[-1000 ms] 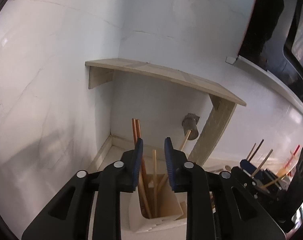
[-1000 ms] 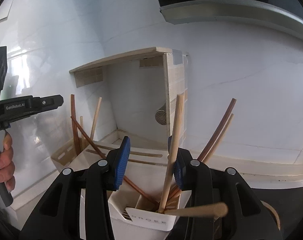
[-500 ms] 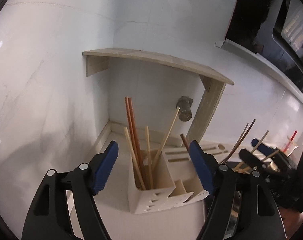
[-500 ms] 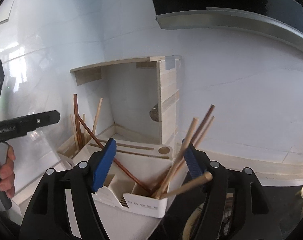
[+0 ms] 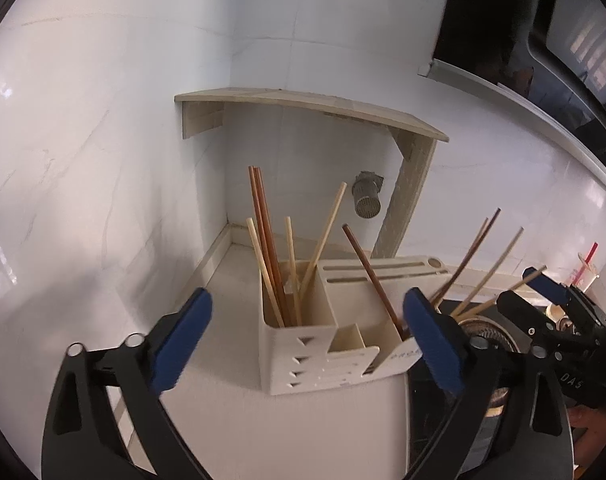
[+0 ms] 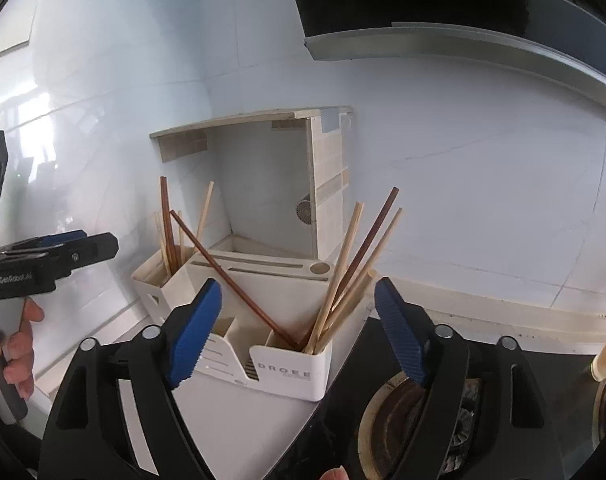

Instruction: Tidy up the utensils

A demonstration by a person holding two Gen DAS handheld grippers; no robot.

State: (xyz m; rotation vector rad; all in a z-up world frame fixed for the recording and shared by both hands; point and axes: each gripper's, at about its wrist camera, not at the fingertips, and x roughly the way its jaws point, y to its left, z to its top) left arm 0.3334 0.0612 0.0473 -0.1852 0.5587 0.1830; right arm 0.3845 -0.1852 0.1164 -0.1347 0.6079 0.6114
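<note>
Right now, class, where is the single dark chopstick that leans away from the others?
In the right wrist view, the dark chopstick stands in the white holder's right-hand compartment, leaning left across the empty middle compartments toward the left bundle.

In front of me a white counter (image 5: pixel 231 364) carries a cream utensil holder (image 5: pixel 303 364), standing in the corner under a wooden shelf (image 5: pixel 303 106). A black stove (image 6: pixel 483 364) sits just beside the holder.
</note>
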